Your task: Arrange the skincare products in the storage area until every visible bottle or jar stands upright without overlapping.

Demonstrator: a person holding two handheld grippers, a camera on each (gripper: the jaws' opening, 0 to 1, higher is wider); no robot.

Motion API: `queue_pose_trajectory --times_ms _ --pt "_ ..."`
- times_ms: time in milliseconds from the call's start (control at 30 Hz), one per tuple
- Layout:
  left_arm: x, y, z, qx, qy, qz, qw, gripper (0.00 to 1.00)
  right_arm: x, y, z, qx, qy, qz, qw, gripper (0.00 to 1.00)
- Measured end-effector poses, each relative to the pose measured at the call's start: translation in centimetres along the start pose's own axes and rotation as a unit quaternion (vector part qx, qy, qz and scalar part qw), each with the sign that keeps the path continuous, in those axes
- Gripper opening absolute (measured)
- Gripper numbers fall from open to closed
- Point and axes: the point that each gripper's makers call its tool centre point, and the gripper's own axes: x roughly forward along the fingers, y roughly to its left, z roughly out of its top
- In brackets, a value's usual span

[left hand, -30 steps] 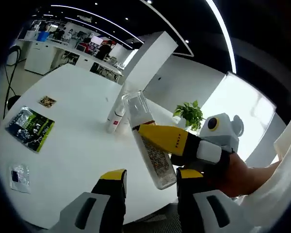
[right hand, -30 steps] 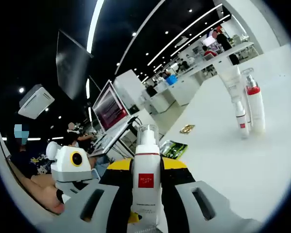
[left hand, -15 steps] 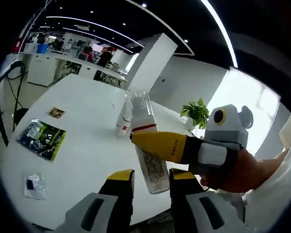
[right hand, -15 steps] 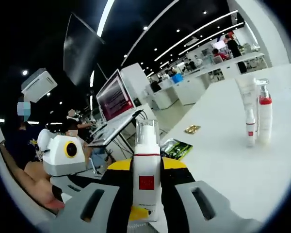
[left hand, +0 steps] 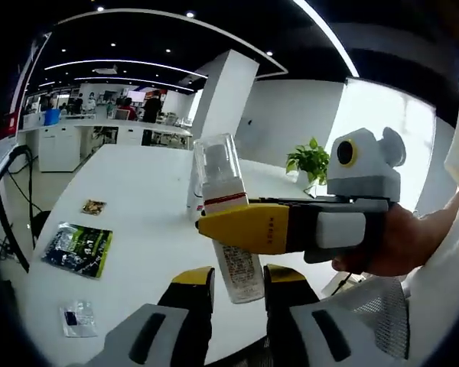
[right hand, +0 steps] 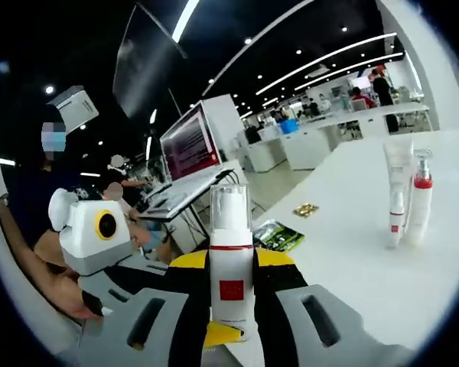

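White tabletop [left hand: 145,191] stretched below as my right gripper [right hand: 231,264] pinched the white pump bottle with a clear cap and red label [right hand: 231,260], now more upright than a second before. My left gripper [left hand: 226,279] had closed in around its base, barely parted. Two white tubes [right hand: 409,195] stood beyond.

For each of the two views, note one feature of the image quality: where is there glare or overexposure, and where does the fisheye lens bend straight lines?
Left gripper view: the window at right is blown out to white, and the ceiling light strips curve into arcs. Right gripper view: the held white bottle is sharp between the jaws, the white table reads bright, and the ceiling strips bow toward the rim.
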Motion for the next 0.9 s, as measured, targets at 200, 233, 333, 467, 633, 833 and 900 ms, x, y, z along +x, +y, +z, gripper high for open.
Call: queue_pose_trajectory --times_ms 200,233,333,467,633,833,900 --pt "-0.5 -0.1 0.6 0.029 -0.016 0.008 0.9994 0.26 0.2 1.2 0.8 -0.015 -0.020 0.014 0.9996 0.19" --pt "-0.6 0.0 0.6 0.028 -0.017 0.008 0.9994 0.26 0.2 1.2 0.8 -0.015 -0.022 0.015 0.9995 0.19" --pt "-0.6 0.0 0.4 0.033 -0.012 0.005 0.9994 0.25 0.1 1.4 0.7 -0.010 -0.029 0.021 0.9993 0.19" --pt "-0.5 0.1 -0.2 0.036 0.005 0.007 0.9993 0.24 -0.3 1.3 0.0 -0.009 -0.016 0.030 0.9994 0.19" --pt "-0.5 -0.3 -0.4 0.040 0.008 -0.005 0.9992 0.22 -1.3 1.1 -0.1 0.029 -0.019 0.034 0.9988 0.19" --pt "-0.5 -1.5 -0.7 0.023 0.018 -0.045 0.9985 0.21 -2.5 1.5 -0.2 0.031 -0.011 0.068 0.9972 0.20" --pt "-0.6 -2.1 -0.6 0.011 0.016 -0.066 0.9977 0.21 -2.8 1.7 0.0 0.033 -0.007 0.087 0.9957 0.20"
